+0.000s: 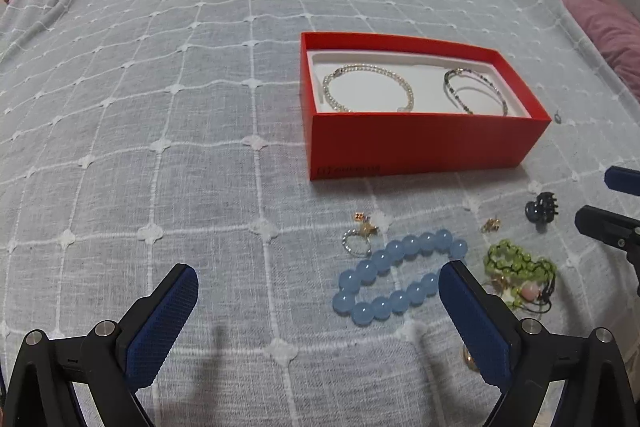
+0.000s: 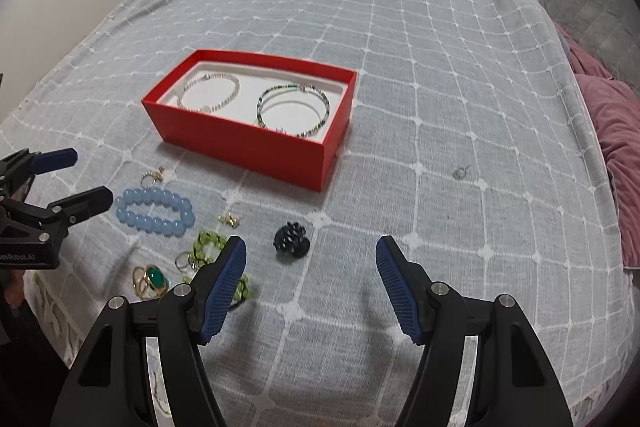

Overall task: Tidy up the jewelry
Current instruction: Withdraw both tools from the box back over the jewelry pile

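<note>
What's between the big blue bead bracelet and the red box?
In the left wrist view, a small silver ring and tiny gold charms lie on the bedspread between the blue bead bracelet and red box.

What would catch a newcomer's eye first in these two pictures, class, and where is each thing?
The red box stands out first, mid-bed on the grey checked bedspread, with two bracelets lying inside. Next comes the blue bead bracelet in front of the box, among small rings and a green bead bracelet. Both grippers, left gripper and right gripper, are open and hold nothing.
</note>
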Demonstrator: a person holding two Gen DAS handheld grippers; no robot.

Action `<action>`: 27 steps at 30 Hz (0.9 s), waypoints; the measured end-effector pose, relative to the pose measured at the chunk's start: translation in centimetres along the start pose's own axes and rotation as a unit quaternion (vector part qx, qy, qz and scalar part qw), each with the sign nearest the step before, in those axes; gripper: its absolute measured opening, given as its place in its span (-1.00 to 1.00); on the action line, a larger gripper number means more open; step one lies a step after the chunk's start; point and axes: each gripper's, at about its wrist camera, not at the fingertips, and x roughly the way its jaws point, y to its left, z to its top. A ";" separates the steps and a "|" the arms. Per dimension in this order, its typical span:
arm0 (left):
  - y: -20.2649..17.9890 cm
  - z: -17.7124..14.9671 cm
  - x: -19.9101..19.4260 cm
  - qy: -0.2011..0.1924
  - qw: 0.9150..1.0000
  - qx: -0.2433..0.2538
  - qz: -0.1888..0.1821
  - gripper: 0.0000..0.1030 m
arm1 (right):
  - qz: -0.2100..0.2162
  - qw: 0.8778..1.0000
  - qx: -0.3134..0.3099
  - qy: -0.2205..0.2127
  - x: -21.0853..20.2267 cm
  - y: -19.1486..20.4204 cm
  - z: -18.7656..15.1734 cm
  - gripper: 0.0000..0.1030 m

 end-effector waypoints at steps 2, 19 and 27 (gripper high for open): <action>0.2 -0.3 -0.2 -0.001 1.000 -0.004 -0.002 0.96 | 0.001 1.000 0.003 0.006 0.1 -0.1 -0.4 0.37; 0.5 -3.6 0.6 0.031 0.999 0.021 0.000 0.97 | 0.005 0.999 -0.023 0.039 1.5 1.0 -3.5 0.46; -0.2 -3.7 1.6 0.043 0.998 0.037 -0.025 0.96 | 0.008 0.999 -0.028 0.043 1.8 1.2 -3.7 0.47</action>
